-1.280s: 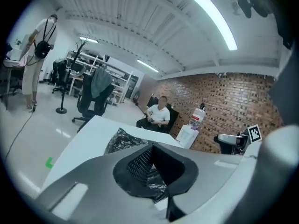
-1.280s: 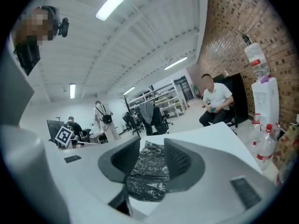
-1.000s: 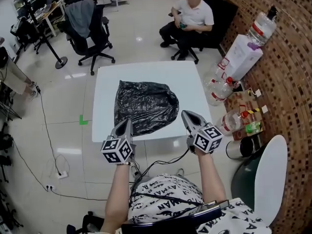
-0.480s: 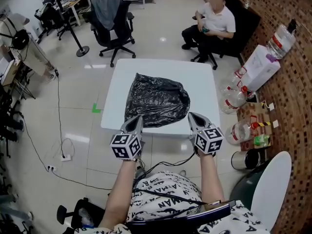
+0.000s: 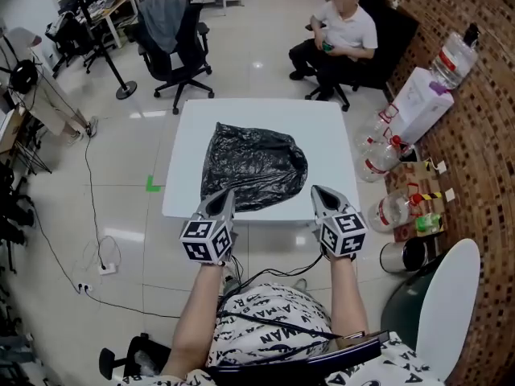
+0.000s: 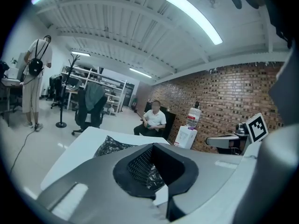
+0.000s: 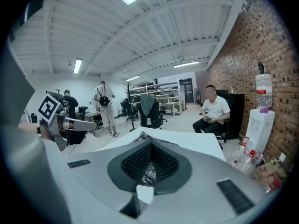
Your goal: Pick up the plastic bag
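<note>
A crumpled black plastic bag (image 5: 253, 166) lies flat on the white square table (image 5: 330, 135), its near edge close to the table's front. My left gripper (image 5: 224, 199) hovers shut at the table's front edge, its tip over the bag's near left corner, holding nothing. My right gripper (image 5: 320, 195) is shut too, just right of the bag's near edge. In the left gripper view the bag (image 6: 108, 147) shows beyond the closed jaws; in the right gripper view the bag (image 7: 145, 138) peeks over them.
A seated person (image 5: 342, 34) is behind the table. A black office chair (image 5: 170, 39) stands at the back left. Water bottles (image 5: 380, 161) and a dispenser (image 5: 422, 99) line the brick wall on the right. A white chair (image 5: 447, 296) is near my right side. Cables (image 5: 88, 215) lie on the floor.
The head view has shifted, so the table and bag sit more centred now. Both grippers stay shut and have edged forward to the table's front edge.
</note>
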Demonstrator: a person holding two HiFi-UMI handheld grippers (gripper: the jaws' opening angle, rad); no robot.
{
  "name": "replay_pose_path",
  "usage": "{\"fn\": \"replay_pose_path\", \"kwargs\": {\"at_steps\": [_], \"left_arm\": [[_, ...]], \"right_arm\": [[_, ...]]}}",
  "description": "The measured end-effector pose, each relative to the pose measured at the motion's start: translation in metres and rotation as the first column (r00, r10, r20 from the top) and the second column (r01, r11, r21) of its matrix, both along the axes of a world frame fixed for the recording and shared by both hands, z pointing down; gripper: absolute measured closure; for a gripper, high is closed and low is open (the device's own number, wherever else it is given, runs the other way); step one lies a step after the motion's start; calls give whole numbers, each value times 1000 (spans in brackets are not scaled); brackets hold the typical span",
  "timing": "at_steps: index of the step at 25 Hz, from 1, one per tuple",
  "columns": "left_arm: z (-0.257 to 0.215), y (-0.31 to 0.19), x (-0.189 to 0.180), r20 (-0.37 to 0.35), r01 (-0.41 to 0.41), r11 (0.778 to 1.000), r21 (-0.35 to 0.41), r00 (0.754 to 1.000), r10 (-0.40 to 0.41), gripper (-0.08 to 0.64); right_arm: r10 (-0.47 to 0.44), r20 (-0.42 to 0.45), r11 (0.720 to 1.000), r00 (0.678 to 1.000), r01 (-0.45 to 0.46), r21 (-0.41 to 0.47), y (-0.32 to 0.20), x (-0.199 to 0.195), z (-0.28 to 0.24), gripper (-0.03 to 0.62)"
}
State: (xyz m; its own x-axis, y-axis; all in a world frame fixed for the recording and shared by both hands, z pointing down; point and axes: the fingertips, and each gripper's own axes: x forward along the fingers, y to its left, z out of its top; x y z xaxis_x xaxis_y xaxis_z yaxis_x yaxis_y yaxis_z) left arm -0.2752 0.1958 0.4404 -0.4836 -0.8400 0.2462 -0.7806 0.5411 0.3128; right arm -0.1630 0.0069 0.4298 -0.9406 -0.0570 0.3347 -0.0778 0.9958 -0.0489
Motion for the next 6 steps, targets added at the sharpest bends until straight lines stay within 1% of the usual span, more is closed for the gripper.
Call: {"fn": "replay_pose_path", "kwargs": {"at_steps": [6], "left_arm": [[4,-7,0,-7,-25,1000,-5,1000,25,558]], "right_arm": [[30,-14,1000,999,-30,-2,-7,7,5,583]]}}
